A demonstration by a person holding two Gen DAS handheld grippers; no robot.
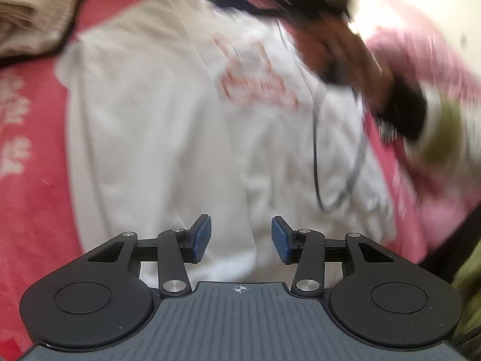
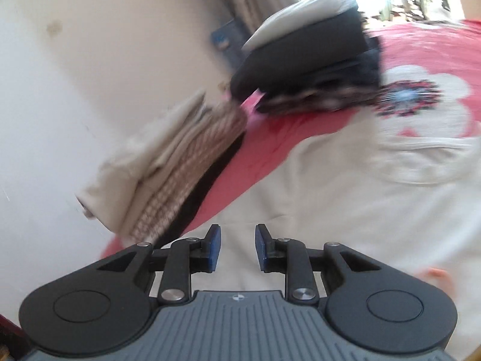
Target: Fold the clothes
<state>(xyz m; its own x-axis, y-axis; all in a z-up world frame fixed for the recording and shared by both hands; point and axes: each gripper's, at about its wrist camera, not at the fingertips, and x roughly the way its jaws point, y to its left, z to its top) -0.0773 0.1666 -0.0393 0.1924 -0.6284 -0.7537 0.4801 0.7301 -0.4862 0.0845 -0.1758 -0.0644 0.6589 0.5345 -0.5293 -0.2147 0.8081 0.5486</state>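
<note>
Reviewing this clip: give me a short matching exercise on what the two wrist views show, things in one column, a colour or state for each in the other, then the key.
Things:
1. bed cover
2. garment under the left gripper
3. cable
4. top of the far folded stack

Colour or state:
A. dark, looping over the cloth
B. red with a pale print
C. white with an orange print
D. pale, on dark folded clothes

Pairs: 1-B, 2-C, 3-A, 4-D

Print on white garment [image 1: 255, 72] smeared, unreadable; far-right hand [image 1: 345, 57] motion-blurred; dark folded stack [image 2: 306, 57] blurred, layers indistinct.
</note>
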